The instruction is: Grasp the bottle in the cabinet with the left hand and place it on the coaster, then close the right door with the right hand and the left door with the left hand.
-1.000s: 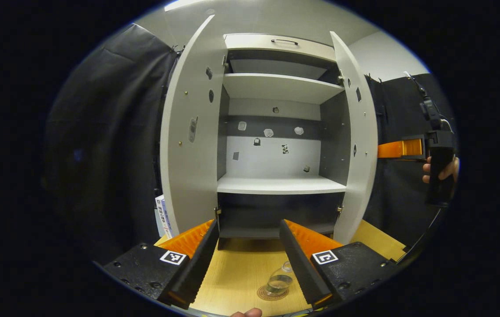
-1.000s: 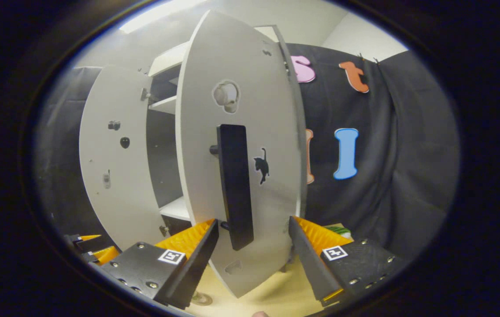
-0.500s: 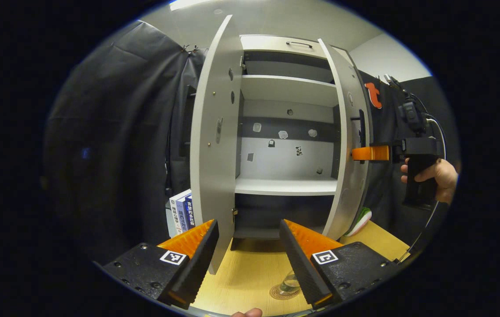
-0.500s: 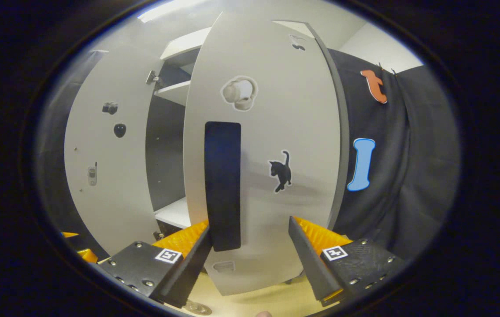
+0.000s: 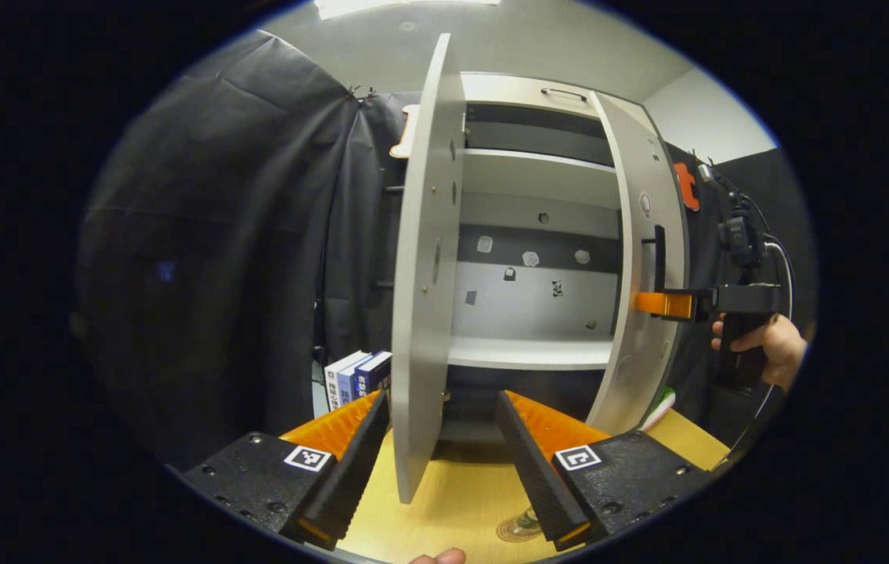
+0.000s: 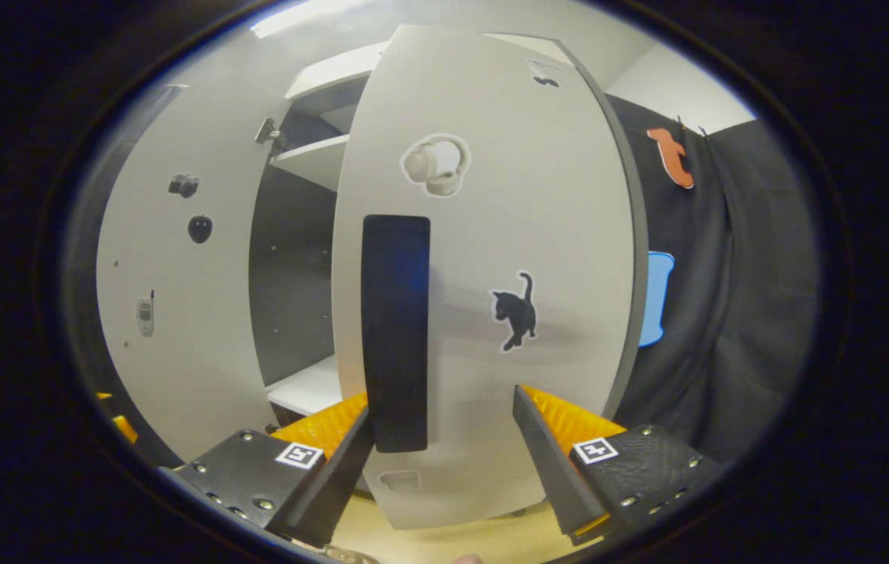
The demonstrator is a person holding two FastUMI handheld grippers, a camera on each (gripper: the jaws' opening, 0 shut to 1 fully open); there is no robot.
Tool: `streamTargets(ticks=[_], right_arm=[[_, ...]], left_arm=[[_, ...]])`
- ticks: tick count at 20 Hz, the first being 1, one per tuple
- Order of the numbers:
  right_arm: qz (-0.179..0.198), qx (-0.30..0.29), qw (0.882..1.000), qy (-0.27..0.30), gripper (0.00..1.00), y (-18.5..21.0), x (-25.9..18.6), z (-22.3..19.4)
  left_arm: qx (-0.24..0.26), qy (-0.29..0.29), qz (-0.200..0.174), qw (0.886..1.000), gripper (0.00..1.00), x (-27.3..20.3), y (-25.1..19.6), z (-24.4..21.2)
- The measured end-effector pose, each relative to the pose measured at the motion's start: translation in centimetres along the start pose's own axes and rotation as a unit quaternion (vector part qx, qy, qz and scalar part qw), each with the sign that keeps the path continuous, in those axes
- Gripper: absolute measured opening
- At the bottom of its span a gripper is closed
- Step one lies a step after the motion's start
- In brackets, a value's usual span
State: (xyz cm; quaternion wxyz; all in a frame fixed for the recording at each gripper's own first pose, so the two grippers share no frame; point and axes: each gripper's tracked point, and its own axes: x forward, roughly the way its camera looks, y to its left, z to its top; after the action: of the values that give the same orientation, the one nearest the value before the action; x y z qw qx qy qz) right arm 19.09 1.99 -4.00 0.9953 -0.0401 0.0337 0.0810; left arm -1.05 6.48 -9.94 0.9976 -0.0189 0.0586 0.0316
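Observation:
The white cabinet (image 5: 530,352) stands on a wooden table (image 5: 460,501) with both doors partly open. The left door (image 5: 421,313) shows nearly edge-on, and its lower edge falls between the fingers of my open left gripper (image 5: 442,401). The clear bottle (image 5: 526,521) stands on the round coaster (image 5: 513,531) near the table's front, half hidden by one finger. My right gripper (image 6: 442,403) is open against the front of the right door (image 6: 491,313), beside its black handle (image 6: 395,329). In the left gripper view that right gripper (image 5: 650,304) touches the right door (image 5: 648,258), held by a hand (image 5: 761,345).
Several books (image 5: 354,376) stand left of the cabinet behind the left door. A green and white object (image 5: 659,403) lies on the table behind the right door. The cabinet's middle shelf (image 5: 526,354) is bare. Black cloth hangs on both sides.
The right door has swung further toward shut with the right gripper against it. My left gripper has shifted left, so the left door now shows edge-on between its fingers.

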Motion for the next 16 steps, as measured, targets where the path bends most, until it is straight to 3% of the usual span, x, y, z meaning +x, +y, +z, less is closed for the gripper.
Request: streamTargets(ticks=[9, 10, 12, 13, 14, 15, 16], right_arm=[[-0.018, -0.005, 1.0, -0.01, 1.0, 1.4, 4.6, 0.3], [-0.018, -0.005, 1.0, -0.01, 1.0, 1.4, 5.0, 0.3], [-0.024, -0.003, 1.0, -0.01, 1.0, 1.5, 5.9, 0.4], [-0.031, -0.007, 0.999, -0.012, 1.0, 1.5, 6.2, 0.4], [-0.038, -0.008, 0.999, -0.014, 1.0, 1.4, 6.4, 0.4], [-0.044, -0.007, 0.999, -0.016, 1.0, 1.5, 6.4, 0.3], [-0.049, -0.006, 0.999, -0.018, 1.0, 1.4, 6.6, 0.4]], left_arm=[[-0.03, 0.02, 0.035, 0.999, 0.87, 1.2, 5.8, 1.7], [-0.032, 0.019, 0.039, 0.999, 0.92, 1.4, 6.4, 2.1], [-0.037, 0.018, 0.042, 0.998, 0.87, 1.8, 7.6, 2.4], [-0.039, 0.019, 0.044, 0.998, 0.92, 1.9, 7.9, 2.6], [-0.04, 0.018, 0.047, 0.998, 0.87, 2.1, 8.4, 2.8], [-0.04, 0.02, 0.046, 0.998, 0.92, 2.1, 8.7, 3.0], [-0.038, 0.018, 0.048, 0.998, 0.87, 2.0, 8.9, 3.3]])
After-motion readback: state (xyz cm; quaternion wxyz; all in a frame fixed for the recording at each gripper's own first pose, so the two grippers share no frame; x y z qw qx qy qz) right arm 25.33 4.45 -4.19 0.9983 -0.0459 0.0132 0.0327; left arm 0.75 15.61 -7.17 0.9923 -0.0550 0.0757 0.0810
